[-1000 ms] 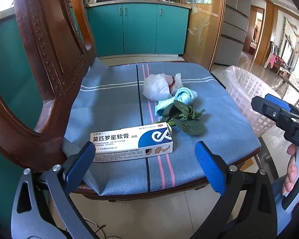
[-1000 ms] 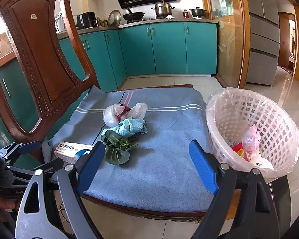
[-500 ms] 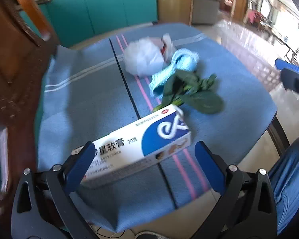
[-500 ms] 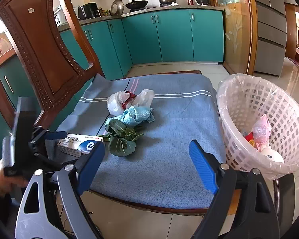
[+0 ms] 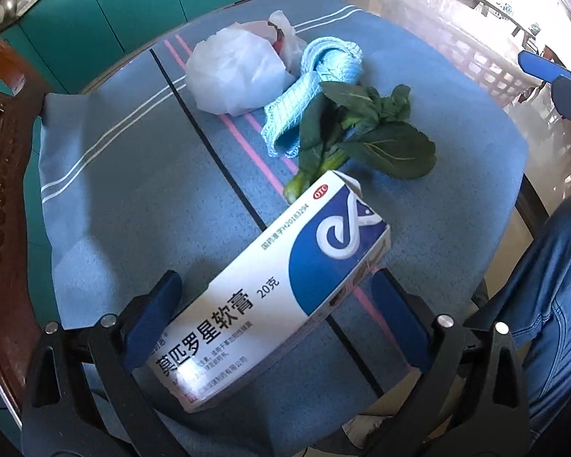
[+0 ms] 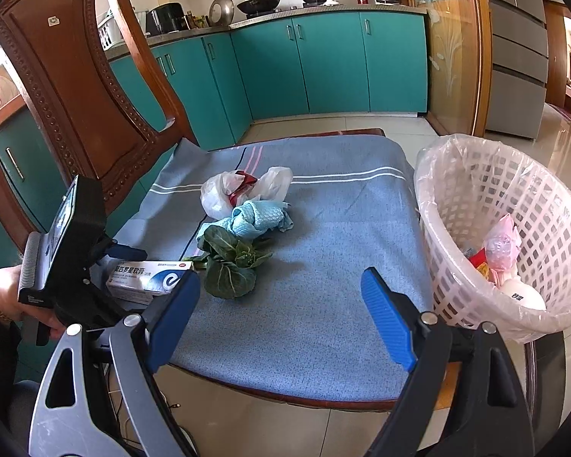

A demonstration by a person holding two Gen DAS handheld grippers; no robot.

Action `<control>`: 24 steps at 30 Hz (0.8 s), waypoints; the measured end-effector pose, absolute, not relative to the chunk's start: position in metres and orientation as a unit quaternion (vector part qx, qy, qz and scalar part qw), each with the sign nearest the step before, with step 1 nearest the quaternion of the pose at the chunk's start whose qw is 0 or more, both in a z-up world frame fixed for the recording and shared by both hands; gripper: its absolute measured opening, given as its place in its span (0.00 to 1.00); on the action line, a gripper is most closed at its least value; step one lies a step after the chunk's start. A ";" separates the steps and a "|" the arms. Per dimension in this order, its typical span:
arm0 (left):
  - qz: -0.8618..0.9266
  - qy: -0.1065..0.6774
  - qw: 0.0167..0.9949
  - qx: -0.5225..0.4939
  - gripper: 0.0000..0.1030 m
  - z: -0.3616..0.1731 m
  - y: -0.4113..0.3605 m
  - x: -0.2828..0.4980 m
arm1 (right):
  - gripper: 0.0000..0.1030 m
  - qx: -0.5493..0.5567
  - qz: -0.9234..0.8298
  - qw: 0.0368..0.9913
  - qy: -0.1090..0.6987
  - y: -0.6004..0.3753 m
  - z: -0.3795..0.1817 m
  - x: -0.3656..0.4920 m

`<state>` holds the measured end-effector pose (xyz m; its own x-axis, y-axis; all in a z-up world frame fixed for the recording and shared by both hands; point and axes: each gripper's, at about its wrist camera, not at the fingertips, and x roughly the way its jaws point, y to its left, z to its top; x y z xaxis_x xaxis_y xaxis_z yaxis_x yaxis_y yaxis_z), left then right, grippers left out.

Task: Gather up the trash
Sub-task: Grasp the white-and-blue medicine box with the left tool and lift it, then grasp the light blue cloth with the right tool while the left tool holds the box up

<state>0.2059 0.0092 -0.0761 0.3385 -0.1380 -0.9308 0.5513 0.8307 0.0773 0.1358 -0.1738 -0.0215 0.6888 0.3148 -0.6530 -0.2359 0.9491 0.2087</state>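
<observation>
Left wrist view: the left gripper (image 5: pixel 274 323) straddles the ointment box (image 5: pixel 270 297) on the chair cushion (image 5: pixel 133 190), fingers spread, nothing gripped; square up across its narrow sides before squeezing. The right gripper (image 6: pixel 281 320) hangs released.

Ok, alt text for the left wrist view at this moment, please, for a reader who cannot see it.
The left gripper, jaws open, straddles a white and blue medicine box lying on a blue chair cushion. Beyond the box lie leafy greens, a light blue cloth and a white plastic bag.
</observation>
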 end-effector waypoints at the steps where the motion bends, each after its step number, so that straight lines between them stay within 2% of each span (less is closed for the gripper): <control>1: -0.216 0.532 0.797 0.189 0.83 -0.074 0.010 0.204 | 0.82 0.055 0.150 0.917 0.365 -0.174 -0.022 0.136; 4: -0.221 0.534 0.798 0.174 0.65 -0.069 0.008 0.197 | 0.82 0.055 0.151 0.916 0.366 -0.173 -0.022 0.137; 6: -0.227 0.532 0.798 0.172 0.57 -0.067 0.004 0.190 | 0.82 0.054 0.152 0.916 0.367 -0.173 -0.023 0.137; 10: -0.205 0.517 0.809 0.189 0.46 -0.062 -0.002 0.177 | 0.82 0.050 0.154 0.916 0.368 -0.170 -0.023 0.137; 17: -0.183 0.477 0.851 0.117 0.42 -0.027 0.012 0.161 | 0.82 0.052 0.156 0.915 0.370 -0.171 -0.024 0.140; 20: -0.170 0.399 0.901 0.024 0.42 0.017 0.030 0.146 | 0.82 0.060 0.154 0.916 0.366 -0.170 -0.022 0.149; 24: -0.104 0.295 0.950 -0.023 0.42 0.059 0.034 0.132 | 0.82 0.150 0.186 0.893 0.381 -0.176 -0.024 0.189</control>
<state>0.1319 0.0344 0.0587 0.8044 -0.2117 -0.5551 0.1849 0.9772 -0.1047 0.1886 -0.1756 -0.0238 0.6403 0.4470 -0.6247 -0.2182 0.8856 0.4100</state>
